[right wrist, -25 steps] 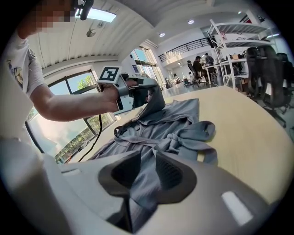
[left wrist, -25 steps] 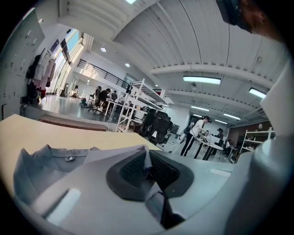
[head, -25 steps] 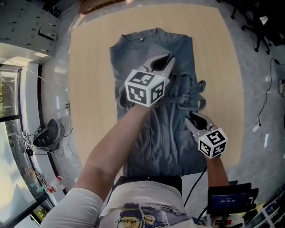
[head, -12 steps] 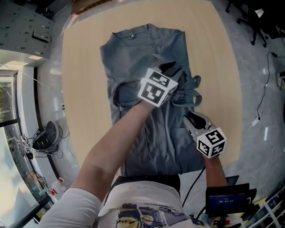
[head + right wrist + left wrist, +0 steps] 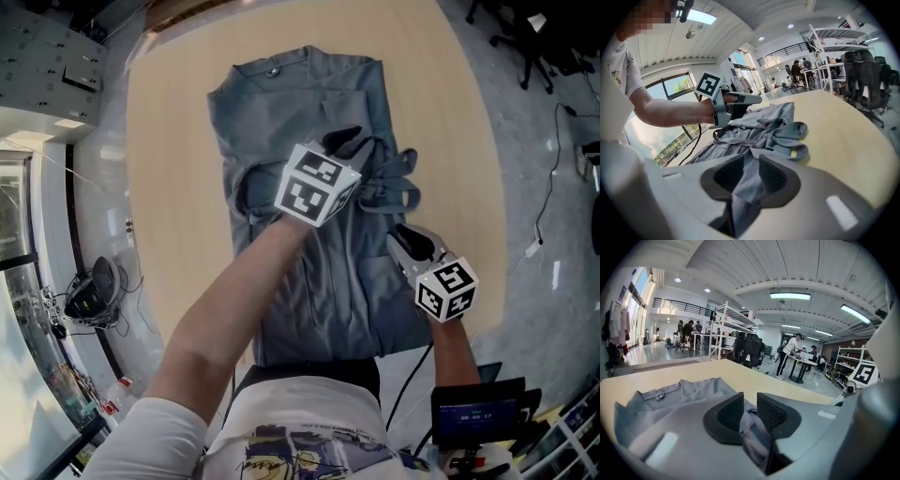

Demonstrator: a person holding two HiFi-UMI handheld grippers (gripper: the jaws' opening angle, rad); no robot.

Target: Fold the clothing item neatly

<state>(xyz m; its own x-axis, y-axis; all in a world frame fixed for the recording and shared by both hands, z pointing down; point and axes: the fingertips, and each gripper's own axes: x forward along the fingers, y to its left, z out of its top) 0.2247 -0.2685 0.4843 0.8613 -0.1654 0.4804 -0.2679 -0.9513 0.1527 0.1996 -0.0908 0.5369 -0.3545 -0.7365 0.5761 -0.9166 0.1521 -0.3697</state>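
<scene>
On pale wooden table [image 5: 169,141], grey-blue cloth garment [image 5: 309,94] lies lengthwise, collar far. Left gripper [image 5: 750,411] jaws just been closing, pinching mid-garment fold. Right gripper [image 5: 751,176] clamped on nearer fabric, perhaps one layer. Carry both pinches evenly, keep crease straight.

You work a garment [image 5: 300,94] of soft, matt grey woven cloth. The table [image 5: 178,187] beneath shows smooth, pale wood grain.
</scene>
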